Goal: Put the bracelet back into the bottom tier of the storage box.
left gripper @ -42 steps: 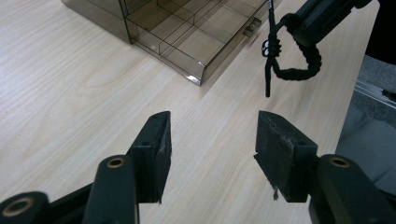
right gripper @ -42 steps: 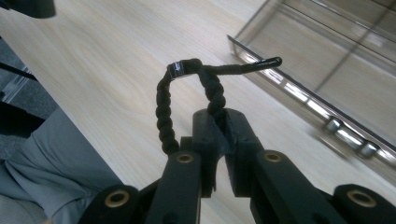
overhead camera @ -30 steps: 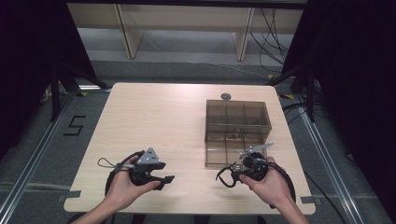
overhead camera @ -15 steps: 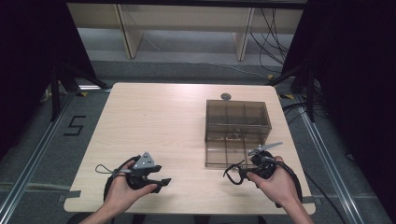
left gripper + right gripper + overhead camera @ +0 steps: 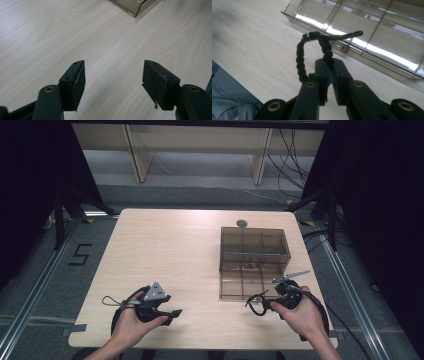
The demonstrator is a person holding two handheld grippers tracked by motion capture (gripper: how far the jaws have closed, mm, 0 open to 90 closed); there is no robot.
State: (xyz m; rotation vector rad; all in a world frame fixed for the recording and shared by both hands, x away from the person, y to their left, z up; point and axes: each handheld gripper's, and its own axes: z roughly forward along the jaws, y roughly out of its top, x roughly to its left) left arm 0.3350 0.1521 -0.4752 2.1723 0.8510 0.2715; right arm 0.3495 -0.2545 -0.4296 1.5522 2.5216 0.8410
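One smoky clear compartment box (image 5: 254, 251) on table (image 5: 165, 250), right of centre; landmark for rest. Lid tipped open toward person, near edge resting on tabletop.

Two grippers. Right gripper (image 5: 260, 304) just off box's near right corner, jaws clenched on one black braided cord loop (image 5: 312, 51) with metal crimp and stiff straight tail; loop held above tabletop, just in front of box lid.

Left gripper (image 5: 113, 82) well left of box, near table's front edge, jaws spread wide, holding nothing, bare wood between them.

One small dark round disc (image 5: 242, 223) just behind box's far edge.
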